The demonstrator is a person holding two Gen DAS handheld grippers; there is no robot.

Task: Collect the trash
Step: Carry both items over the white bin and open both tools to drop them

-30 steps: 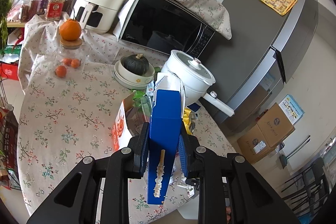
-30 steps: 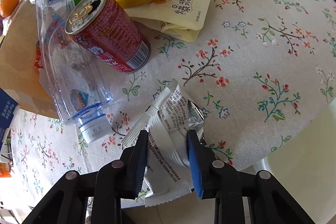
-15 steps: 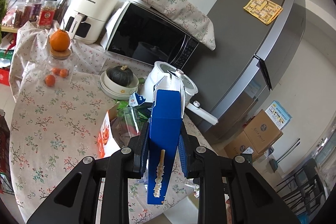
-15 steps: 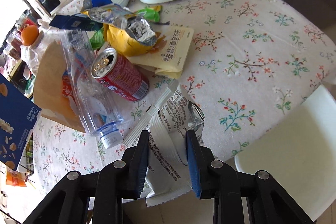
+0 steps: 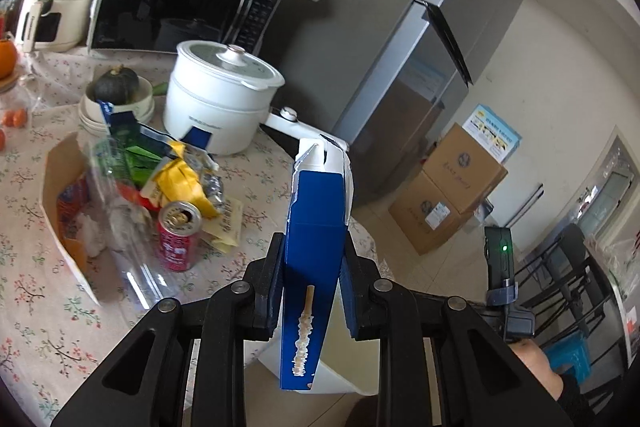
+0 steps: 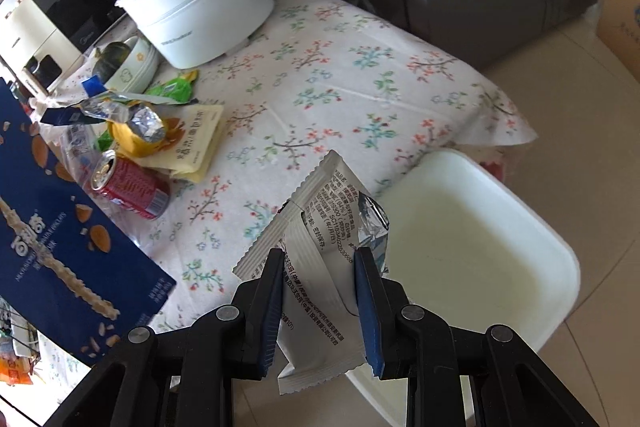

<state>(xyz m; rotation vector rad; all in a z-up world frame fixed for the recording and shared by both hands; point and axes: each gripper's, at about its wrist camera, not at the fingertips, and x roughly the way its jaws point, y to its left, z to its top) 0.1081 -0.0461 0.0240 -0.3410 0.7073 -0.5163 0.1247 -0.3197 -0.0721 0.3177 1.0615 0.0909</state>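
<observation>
Both tongs are loaded, so this looks like the carry-to-bin step. Nearest, the right tongs (image 6: 320, 291) are clamped on one torn white snack wrapper (image 6: 320, 251), held off the table edge just beside the white bin (image 6: 480, 247) that stands on the floor at the table's near right corner. The left tongs (image 5: 310, 283) are clenched on one tall blue biscuit box (image 5: 314, 247), its top flaps open, held upright over the table edge; part of what seems to be the same bin (image 5: 320, 379) shows below it.

My read: the next move calls for bringing each piece over the bin's open mouth and only then letting go, wrapper first since it is already alongside. The box is long, so it likely needs tipping to drop in cleanly.

Farther back on the flowered table (image 6: 340, 75) the pile waits: one red drink can (image 6: 132, 187) on its side, one clear plastic bottle (image 5: 116, 211), one yellow foil-lined bag (image 6: 136, 131), one pale flat pouch (image 6: 196, 147), one green wrapper (image 6: 172, 91) and one brown paper bag (image 5: 60, 203). Beyond, not trash I judge, stands one white pot (image 6: 200, 3).
</observation>
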